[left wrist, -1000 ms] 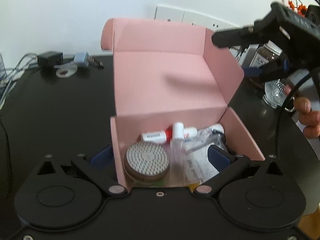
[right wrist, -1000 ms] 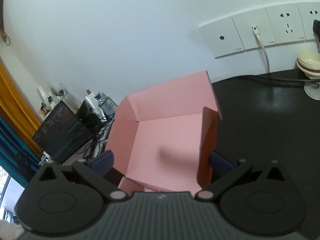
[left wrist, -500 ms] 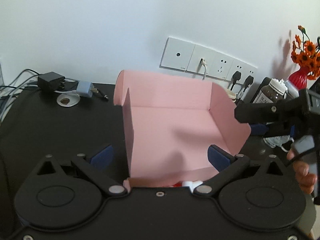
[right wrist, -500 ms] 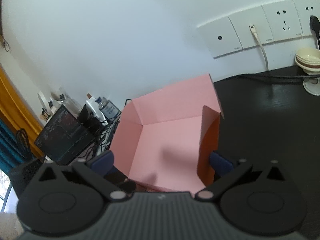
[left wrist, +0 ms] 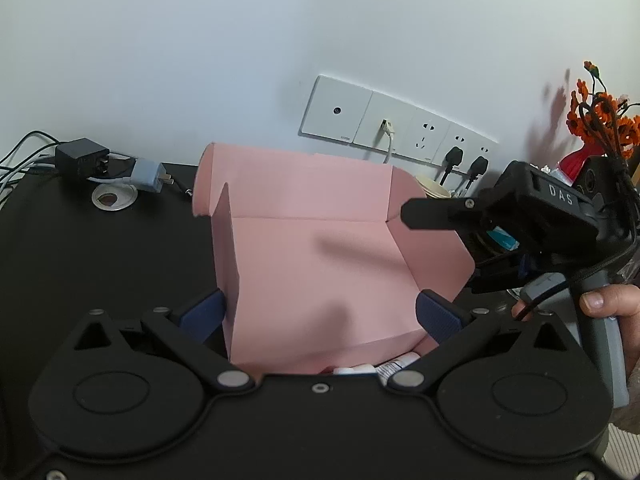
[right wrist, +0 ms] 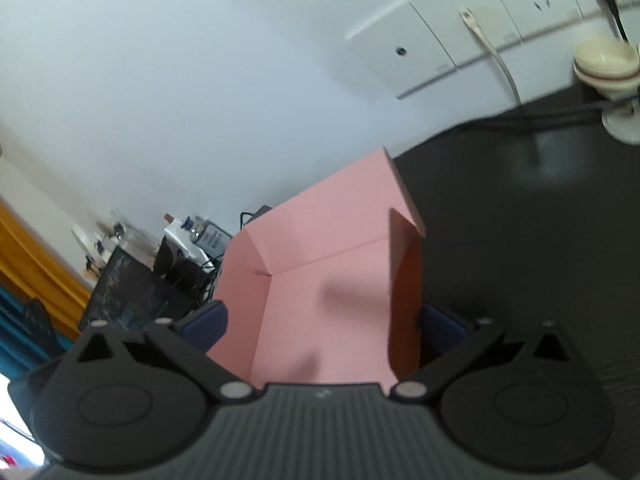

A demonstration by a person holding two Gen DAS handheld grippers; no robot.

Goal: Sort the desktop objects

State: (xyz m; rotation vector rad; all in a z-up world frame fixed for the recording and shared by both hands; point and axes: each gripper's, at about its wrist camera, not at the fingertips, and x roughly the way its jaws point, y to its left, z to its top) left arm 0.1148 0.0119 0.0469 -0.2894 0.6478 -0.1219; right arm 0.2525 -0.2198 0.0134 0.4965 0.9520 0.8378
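Observation:
A pink cardboard box (left wrist: 320,256) stands on the black desk with its lid raised toward the wall. My left gripper (left wrist: 320,314) is open, its blue fingertips on either side of the lid panel. White bottles and tubes (left wrist: 384,366) in the box peek out under the lid's lower edge. My right gripper (right wrist: 322,326) is open too, straddling the same lid (right wrist: 320,292) from the right side. The right gripper's body (left wrist: 532,224) also shows at the right of the left wrist view, held by a hand.
A black power adapter (left wrist: 82,158) and a blue plug (left wrist: 150,174) with cables lie at the desk's back left. Wall sockets (left wrist: 396,130) sit behind the box. Cream bowls (right wrist: 604,66) and a red vase with orange flowers (left wrist: 596,128) stand at the back right.
The left wrist view has risen: the box's contents, plainly visible a second ago, are now mostly hidden behind the lid. The lid has tipped forward. The right gripper moved lower and closer.

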